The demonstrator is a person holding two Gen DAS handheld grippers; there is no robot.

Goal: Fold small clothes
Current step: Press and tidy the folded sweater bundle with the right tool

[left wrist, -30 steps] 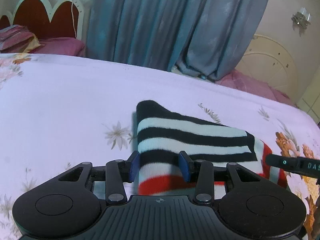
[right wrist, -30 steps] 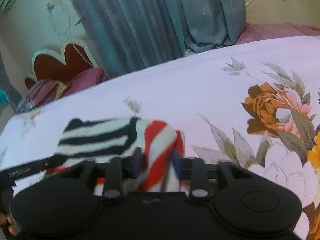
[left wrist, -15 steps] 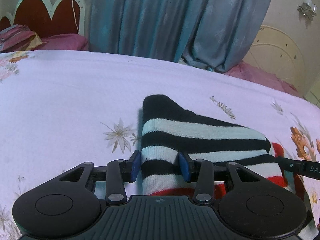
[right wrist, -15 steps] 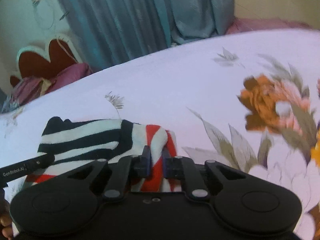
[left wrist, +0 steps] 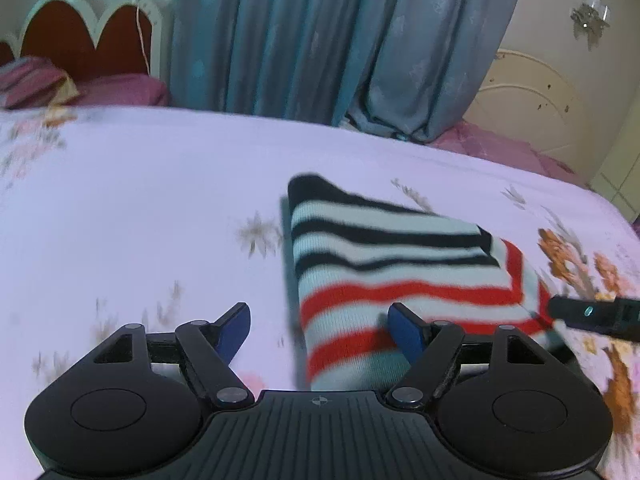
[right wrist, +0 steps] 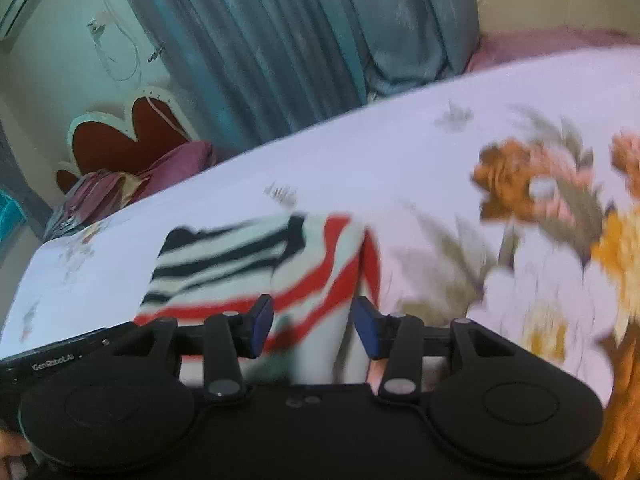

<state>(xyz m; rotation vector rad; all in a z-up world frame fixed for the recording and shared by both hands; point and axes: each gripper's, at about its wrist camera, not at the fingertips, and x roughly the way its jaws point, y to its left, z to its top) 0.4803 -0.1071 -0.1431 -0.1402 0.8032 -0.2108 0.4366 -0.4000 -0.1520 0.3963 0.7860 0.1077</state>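
Observation:
A folded striped garment [left wrist: 384, 264], black, white and red, lies flat on the pale floral bedsheet [left wrist: 140, 208]. My left gripper [left wrist: 324, 330] is open, its fingers spread wide at the garment's near left edge, holding nothing. In the right wrist view the garment [right wrist: 256, 264] lies just ahead of my right gripper [right wrist: 312, 326], which is open over the red-striped near end. The tip of the right gripper [left wrist: 592, 314] shows at the right edge of the left wrist view.
Blue-grey curtains [left wrist: 320, 40] hang behind the bed. A red scalloped headboard [left wrist: 88, 36] and a pink pillow [left wrist: 120, 92] are at the far left. A cream footboard [left wrist: 528, 100] stands at the far right.
Both grippers have opened and let go of the garment, which now lies folded on the sheet. Both have pulled back slightly.

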